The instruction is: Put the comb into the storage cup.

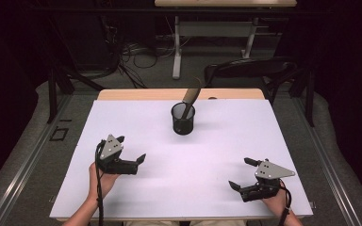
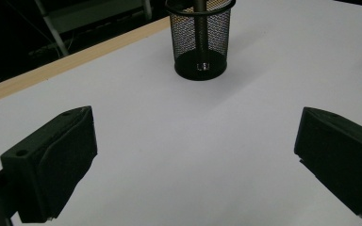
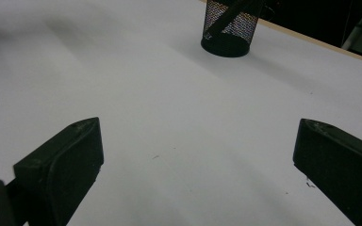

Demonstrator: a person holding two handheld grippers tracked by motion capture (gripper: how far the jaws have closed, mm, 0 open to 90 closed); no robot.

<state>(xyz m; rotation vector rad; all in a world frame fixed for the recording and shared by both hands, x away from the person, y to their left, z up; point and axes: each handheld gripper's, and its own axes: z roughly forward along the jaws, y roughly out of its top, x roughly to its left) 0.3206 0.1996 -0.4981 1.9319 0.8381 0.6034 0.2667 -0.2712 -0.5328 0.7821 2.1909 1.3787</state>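
Both claws wide open, holding nothing. Mesh cup (image 1: 183, 119) w/ upright tool (image 1: 190, 98) sat ahead; left claw (image 1: 139, 160) nearer than right claw (image 1: 242, 173).

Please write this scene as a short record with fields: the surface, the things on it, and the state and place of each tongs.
surface: white table top with a wooden far edge
container: black mesh cup, upright, near the far middle of the table
content: one dark tool standing tilted in the cup, its top above the rim
left tongs: open, hold nothing, at the near left, apart from the cup
right tongs: open, hold nothing, at the near right, apart from the cup
contact: neither tongs touches the cup or the tool
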